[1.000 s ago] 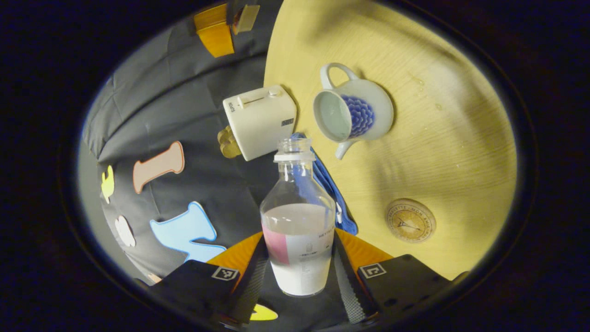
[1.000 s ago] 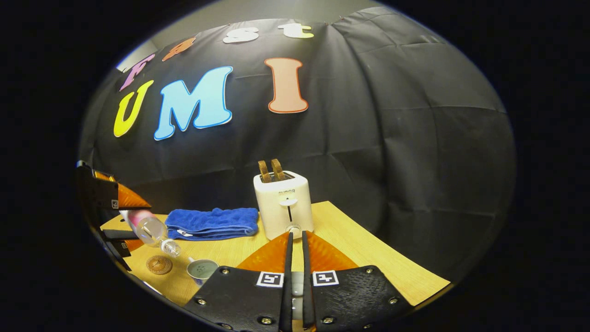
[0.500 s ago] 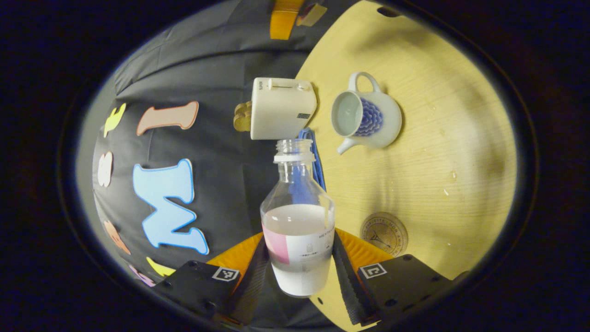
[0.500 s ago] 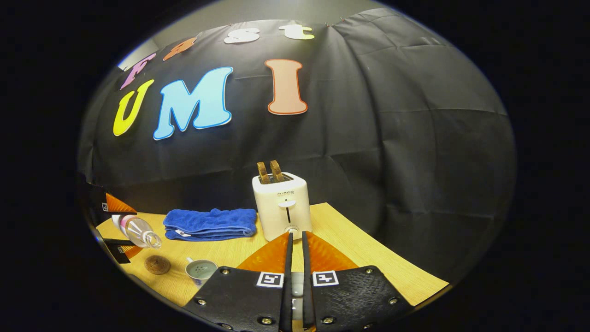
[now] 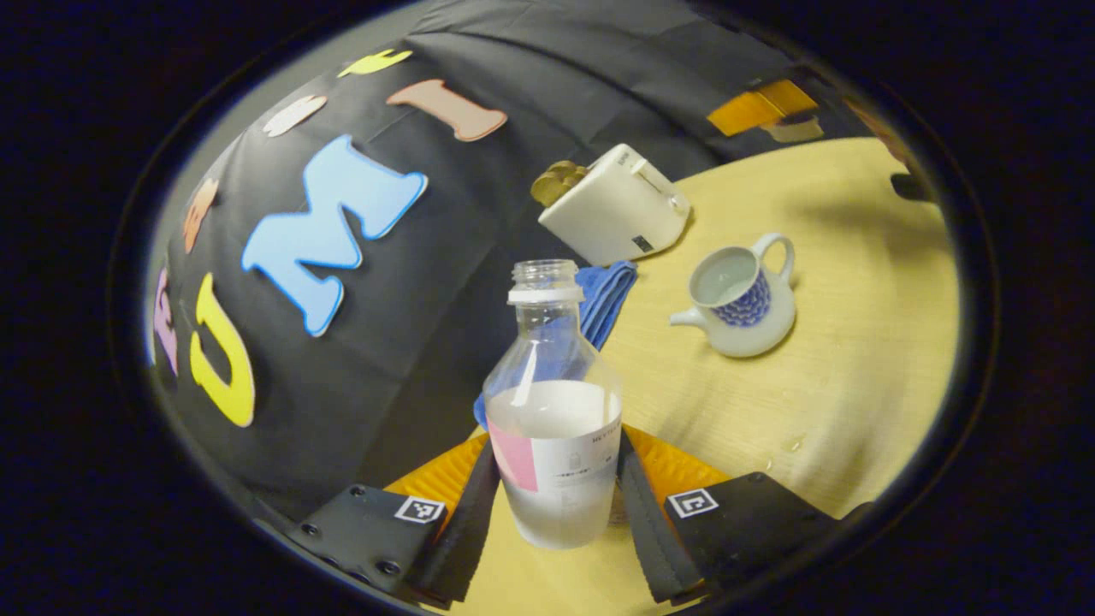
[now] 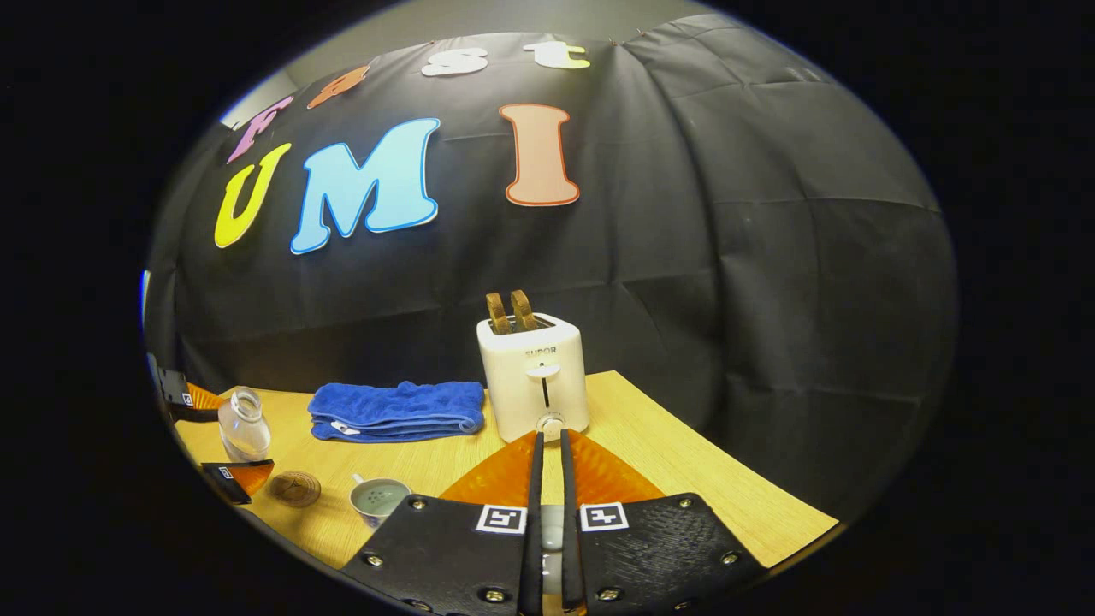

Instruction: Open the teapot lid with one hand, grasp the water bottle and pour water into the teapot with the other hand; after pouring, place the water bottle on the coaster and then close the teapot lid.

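Note:
My left gripper is shut on a clear uncapped water bottle, about half full and held upright low over the table. The white teapot with a blue pattern stands open to the right, farther off, with water inside. In the right gripper view the bottle and left gripper are at the far left, beside the round coaster and the teapot. My right gripper is shut on the pale teapot lid, raised above the table. That right gripper appears far off with the lid.
A white toaster with two slices of toast stands at the back of the wooden table, and a folded blue towel lies to its left. A few water drops lie on the tabletop.
The left gripper has swung the bottle from a tilt back to upright and lowered it toward the table beside the coaster. The right gripper has barely moved, still holding the lid.

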Demonstrator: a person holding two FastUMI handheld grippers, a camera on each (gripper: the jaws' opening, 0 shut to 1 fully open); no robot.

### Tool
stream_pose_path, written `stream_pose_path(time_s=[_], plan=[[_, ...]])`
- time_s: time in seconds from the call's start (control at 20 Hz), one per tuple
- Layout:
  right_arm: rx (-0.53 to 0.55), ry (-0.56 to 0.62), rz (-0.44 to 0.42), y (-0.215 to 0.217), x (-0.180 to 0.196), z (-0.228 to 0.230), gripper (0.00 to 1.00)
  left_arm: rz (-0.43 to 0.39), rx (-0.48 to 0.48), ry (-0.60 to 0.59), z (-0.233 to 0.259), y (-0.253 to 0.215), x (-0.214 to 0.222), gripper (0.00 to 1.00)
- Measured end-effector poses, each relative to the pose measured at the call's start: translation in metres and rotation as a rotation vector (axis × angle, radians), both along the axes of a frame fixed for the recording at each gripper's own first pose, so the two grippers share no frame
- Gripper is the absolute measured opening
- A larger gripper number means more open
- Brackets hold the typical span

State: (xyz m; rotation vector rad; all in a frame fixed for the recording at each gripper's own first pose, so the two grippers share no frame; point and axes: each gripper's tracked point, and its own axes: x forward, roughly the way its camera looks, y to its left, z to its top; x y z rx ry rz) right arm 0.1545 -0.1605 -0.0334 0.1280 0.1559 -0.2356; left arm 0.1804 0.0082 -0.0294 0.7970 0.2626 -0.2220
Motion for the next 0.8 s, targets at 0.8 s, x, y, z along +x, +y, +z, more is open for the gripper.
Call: stream_pose_path(time_s=[0.8], plan=[[0.028, -0.002, 0.054, 0.018, 0.005, -0.003, 0.08, 0.158, -0.689, -0.112, 0.003, 0.027, 0.025, 0.85]])
